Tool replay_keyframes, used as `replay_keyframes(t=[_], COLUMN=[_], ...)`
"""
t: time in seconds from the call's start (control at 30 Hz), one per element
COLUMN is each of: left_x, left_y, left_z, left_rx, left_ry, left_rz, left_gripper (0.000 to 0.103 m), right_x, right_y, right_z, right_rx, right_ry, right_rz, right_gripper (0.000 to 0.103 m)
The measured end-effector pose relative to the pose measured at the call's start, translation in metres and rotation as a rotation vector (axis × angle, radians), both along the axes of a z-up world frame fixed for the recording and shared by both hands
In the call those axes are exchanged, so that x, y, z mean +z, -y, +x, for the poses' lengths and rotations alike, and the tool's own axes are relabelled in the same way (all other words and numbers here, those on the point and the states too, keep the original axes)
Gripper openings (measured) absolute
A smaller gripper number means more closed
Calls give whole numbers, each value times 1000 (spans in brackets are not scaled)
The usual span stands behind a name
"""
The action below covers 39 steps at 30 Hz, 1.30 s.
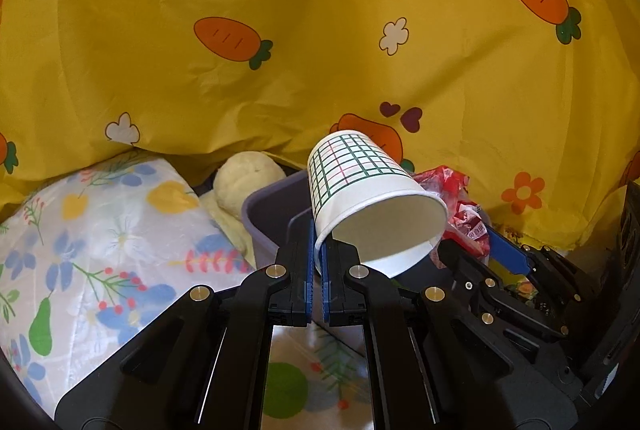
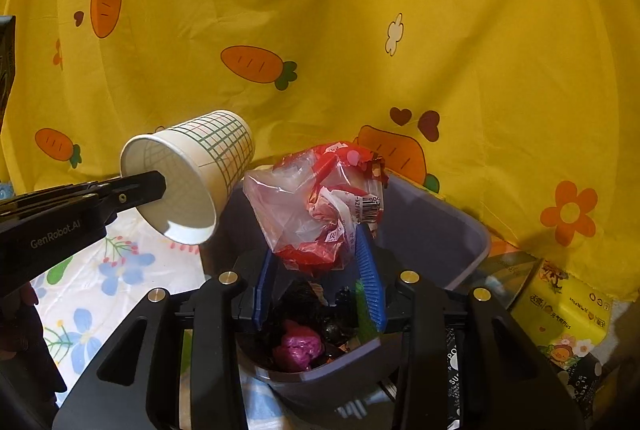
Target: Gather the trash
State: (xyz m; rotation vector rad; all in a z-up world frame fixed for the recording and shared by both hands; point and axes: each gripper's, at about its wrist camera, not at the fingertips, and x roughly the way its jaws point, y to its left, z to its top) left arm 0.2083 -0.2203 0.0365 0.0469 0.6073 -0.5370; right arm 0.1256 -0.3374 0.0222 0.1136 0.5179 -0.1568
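My left gripper (image 1: 319, 254) is closed on the rim of the paper cup (image 1: 372, 197) — the cup is tilted in the air, beside the grey bin (image 2: 460, 230). My right gripper (image 2: 320, 266) holds the crumpled red-and-clear plastic wrapper (image 2: 320, 201) between half-open fingers, directly above the bin — inside it I see dark trash and a pink lump (image 2: 298, 350).

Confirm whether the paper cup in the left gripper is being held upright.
No: the paper cup lies tilted on its side, the left gripper pinching its rim, beside the bin.
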Motion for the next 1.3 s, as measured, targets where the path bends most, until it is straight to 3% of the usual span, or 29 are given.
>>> replay_keyframes(t=[0.13, 0.2, 0.27, 0.33, 0.4, 0.47, 0.57, 0.9, 1.3], left_x=[-10, -12, -13, -10, -8, -6, -7, -13, -30], left_y=[6, 5, -4, -16, -29, -41, -61, -119, -184], left_z=[6, 7, 6, 1, -7, -13, -25, -61, -119], left_rx=[-18, -12, 16, 64, 111, 166, 256, 405, 523], left_ry=[-18, -23, -3, 34, 76, 111, 159, 188, 186], left_rz=[-10, -21, -34, -53, -60, -37, 15, 69, 80], left_gripper=[5, 18, 53, 77, 86, 96, 97, 97, 97], right_x=[-6, -8, -8, -6, -5, -5, -5, 0, 6], right_y=[7, 11, 11, 10, 7, 4, -1, -30, -97], right_z=[2, 2, 1, 1, 1, 1, 1, -7, -55], right_rx=[-16, -24, -30, -30, -39, -39, -43, -14, 104], right_ry=[-7, -7, -1, 10, 22, 25, 26, 39, 85], right_rz=[3, 6, 7, 6, -3, -12, -15, -46, -29], right_gripper=[50, 56, 64, 75, 88, 89, 97, 97, 97])
